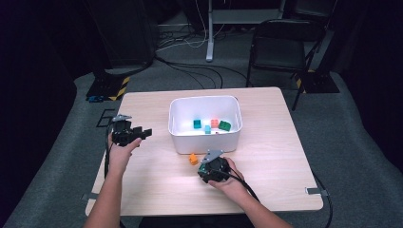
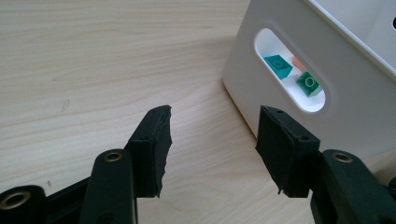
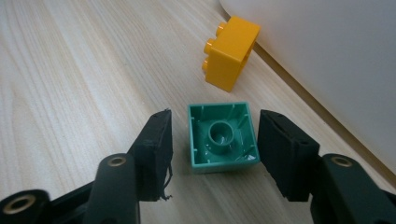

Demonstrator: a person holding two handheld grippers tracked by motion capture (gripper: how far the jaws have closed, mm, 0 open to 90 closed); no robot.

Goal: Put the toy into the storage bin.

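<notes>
Right tongs [image 3: 212, 140] straddle the upturned green plastic brick [image 3: 222, 137], pads not yet pressing; next, squeeze. Left tongs [image 2: 212, 140] gape empty.

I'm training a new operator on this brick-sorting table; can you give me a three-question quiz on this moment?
1. True or false: the right claw has the green brick between its jaws, hollow side showing.
2. Which brick lies on the table just outside the white bin? A) orange brick B) red brick C) blue brick
3. What does the left claw have between its jaws?

Key
1. True; a gap shows at the left pad, so it is not yet gripped.
2. A; it lies on its side, studs pointing sideways.
3. Nothing; its jaws stand open over bare wood beside the bin's handle slot.
</notes>
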